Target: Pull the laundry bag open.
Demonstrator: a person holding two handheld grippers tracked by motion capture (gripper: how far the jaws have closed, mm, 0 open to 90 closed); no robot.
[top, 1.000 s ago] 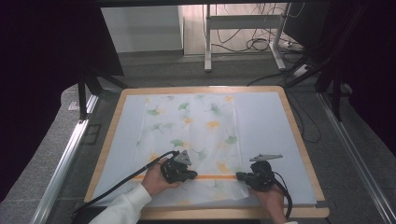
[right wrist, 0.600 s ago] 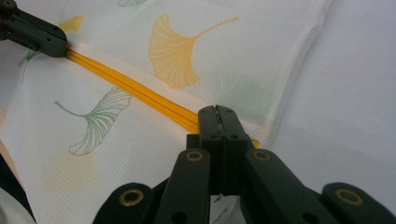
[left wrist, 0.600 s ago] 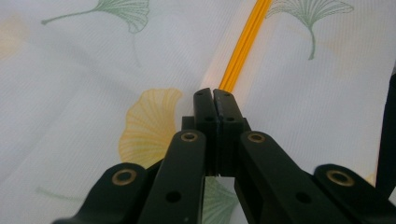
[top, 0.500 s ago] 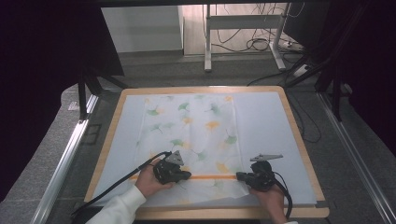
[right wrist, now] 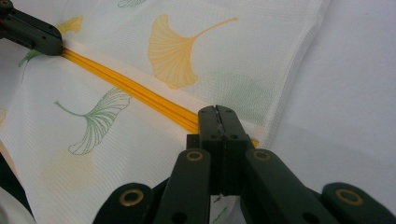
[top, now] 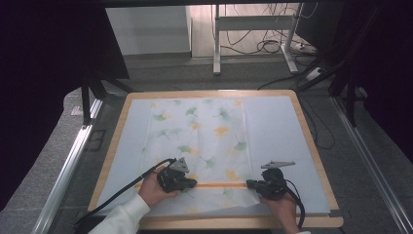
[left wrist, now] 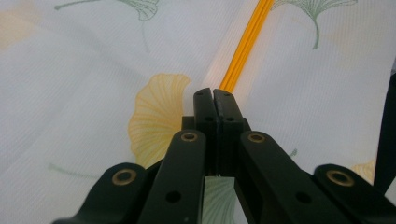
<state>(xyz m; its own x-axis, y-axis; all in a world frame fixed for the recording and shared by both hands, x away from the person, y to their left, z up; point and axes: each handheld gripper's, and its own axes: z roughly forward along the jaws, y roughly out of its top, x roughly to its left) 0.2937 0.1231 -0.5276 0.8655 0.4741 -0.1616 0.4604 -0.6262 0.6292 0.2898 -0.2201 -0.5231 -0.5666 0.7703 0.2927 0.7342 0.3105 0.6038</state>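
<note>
Hand-held grippers [top: 195, 184] [top: 249, 184] clamped on cloth's [top: 204, 131] orange stripe [top: 221, 185]

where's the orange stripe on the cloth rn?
The orange stripe runs across the near end of the white leaf-print cloth in the high view, between the left hand-held gripper and the right hand-held gripper.

floor [top: 195, 73]: grey | desk legs [top: 216, 44] + cables [top: 272, 46] at back | sides dark

One cloth [top: 202, 146] printed with ginkgo leaves is lying on one wooden-rimmed table [top: 311, 146], and one orange stripe [top: 219, 185] is running across it. Two grippers are working at that stripe: the left gripper [top: 194, 184] and the right gripper [top: 249, 184]. Two hands are holding them, one each. One white sleeve [top: 119, 219] is showing at the bottom edge.
</note>
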